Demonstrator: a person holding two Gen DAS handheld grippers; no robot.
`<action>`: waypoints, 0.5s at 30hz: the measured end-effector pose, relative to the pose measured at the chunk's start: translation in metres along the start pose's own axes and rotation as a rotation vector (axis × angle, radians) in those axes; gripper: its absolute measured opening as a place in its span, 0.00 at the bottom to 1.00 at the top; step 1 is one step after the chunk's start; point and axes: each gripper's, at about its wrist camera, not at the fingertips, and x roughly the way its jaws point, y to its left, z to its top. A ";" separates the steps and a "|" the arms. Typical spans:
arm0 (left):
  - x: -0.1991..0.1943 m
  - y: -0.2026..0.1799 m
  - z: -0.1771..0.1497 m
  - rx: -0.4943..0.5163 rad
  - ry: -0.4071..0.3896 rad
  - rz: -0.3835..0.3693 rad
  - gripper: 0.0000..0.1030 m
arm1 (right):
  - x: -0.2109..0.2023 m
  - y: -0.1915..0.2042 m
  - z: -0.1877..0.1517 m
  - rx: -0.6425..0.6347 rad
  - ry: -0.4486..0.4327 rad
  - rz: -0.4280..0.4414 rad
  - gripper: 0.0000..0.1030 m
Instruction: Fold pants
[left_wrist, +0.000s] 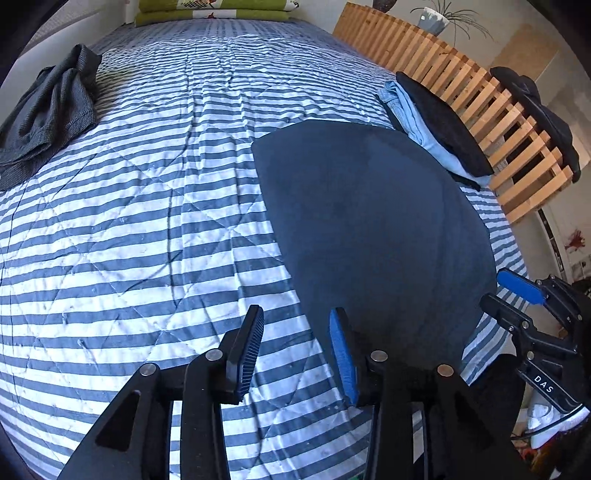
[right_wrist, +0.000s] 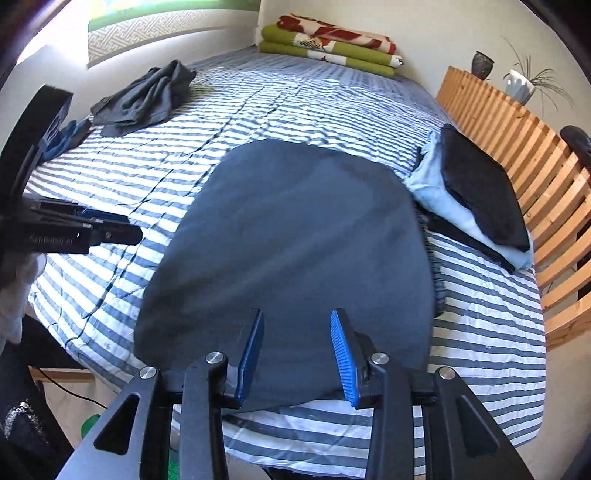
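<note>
Dark navy pants lie folded flat on the blue-and-white striped bedspread, near its front edge. My left gripper hovers open over the bedspread at the pants' left edge, with nothing between its fingers. In the right wrist view my left gripper juts in from the left edge. My right gripper hangs open just above the near end of the pants, and its blue pads touch no cloth. My right gripper also appears at the far right of the left wrist view, jaws apart.
A crumpled grey garment lies at the bed's far left. A stack of folded light-blue and black clothes sits by the wooden slatted rail. Folded green blankets lie at the head of the bed.
</note>
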 end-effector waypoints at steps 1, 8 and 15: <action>0.002 -0.002 0.002 -0.006 -0.002 -0.004 0.46 | 0.001 -0.005 0.000 0.003 -0.004 -0.007 0.33; 0.014 -0.019 0.011 -0.001 -0.035 0.017 0.46 | 0.001 -0.038 0.003 0.044 -0.025 -0.017 0.34; 0.050 -0.034 -0.020 0.052 0.052 0.016 0.47 | 0.041 -0.066 0.015 0.084 0.067 0.061 0.34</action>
